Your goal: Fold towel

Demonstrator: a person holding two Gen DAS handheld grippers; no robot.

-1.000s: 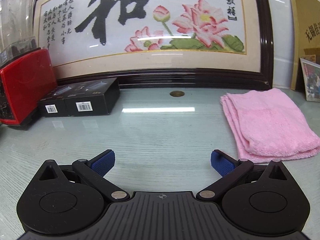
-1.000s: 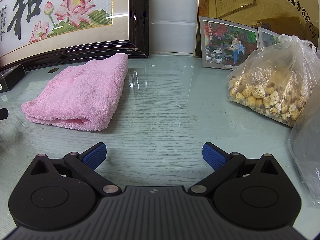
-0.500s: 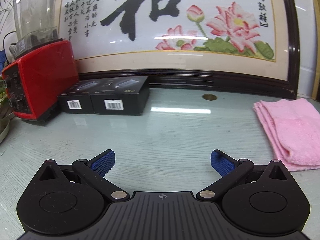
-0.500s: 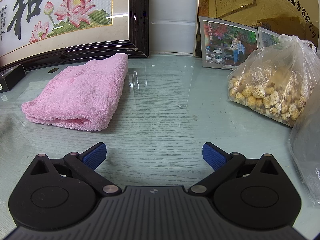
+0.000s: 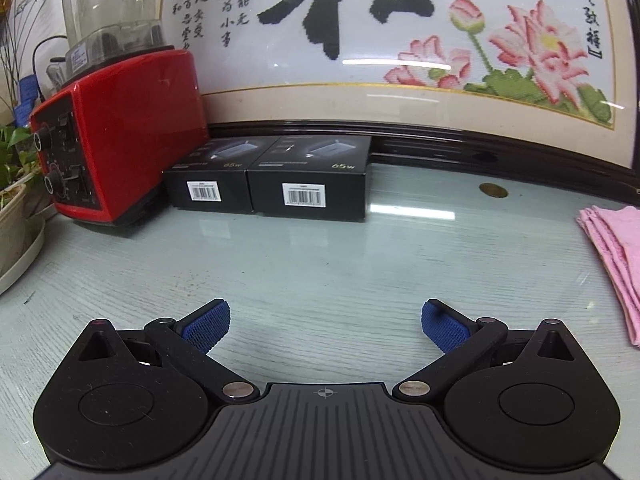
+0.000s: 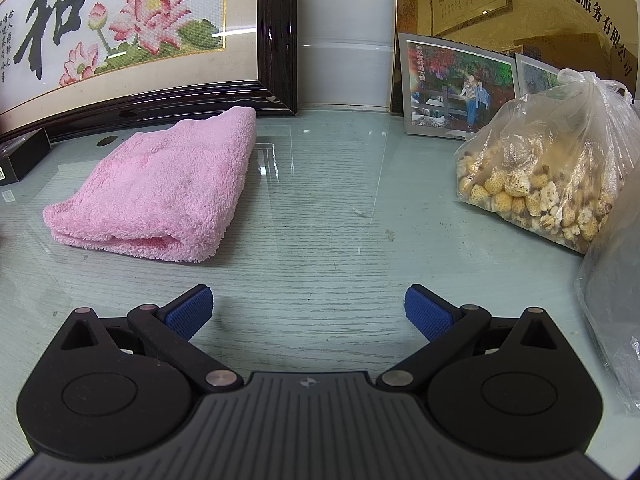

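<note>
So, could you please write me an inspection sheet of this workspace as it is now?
Surface: glass-topped table, pale wood grain beneath.
Job's things: pink towel, folded, lying flat.
Clutter: red blender, two black boxes, bag of snacks, framed photo, coin.
Grippers: left gripper open, empty; right gripper open, empty.
Cables: black cord behind blender.
Surroundings: framed embroidery, potted plant.
</note>
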